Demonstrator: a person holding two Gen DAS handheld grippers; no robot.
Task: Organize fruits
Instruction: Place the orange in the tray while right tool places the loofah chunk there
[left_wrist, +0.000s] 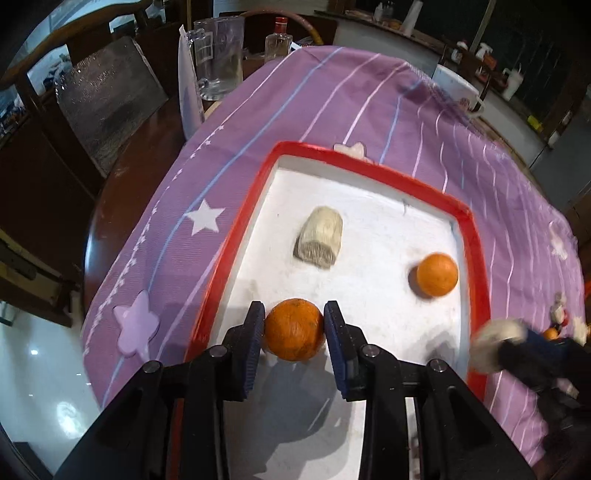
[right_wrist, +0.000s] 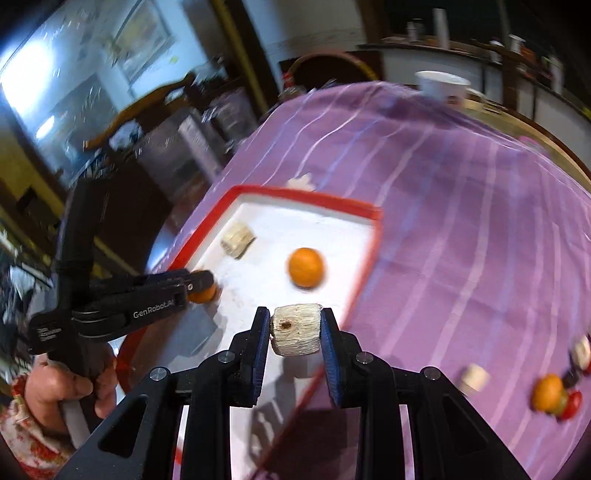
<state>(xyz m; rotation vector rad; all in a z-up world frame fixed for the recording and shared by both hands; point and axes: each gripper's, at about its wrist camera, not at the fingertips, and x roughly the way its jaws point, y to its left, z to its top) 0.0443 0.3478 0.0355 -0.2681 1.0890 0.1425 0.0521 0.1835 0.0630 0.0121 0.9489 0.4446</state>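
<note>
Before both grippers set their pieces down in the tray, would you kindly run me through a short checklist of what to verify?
1. Left gripper grips the held orange: ok, pads on both sides.
2. Right gripper grips the pale cut chunk: ok.
3. Bare floor in the red-rimmed tray for both: ok.
4. Loose orange and chunk lying in the tray clear of the grippers: ok.
5. Held orange touching the tray floor: cannot tell.
6. Fruit left on the purple cloth: not ok, several remain.
</note>
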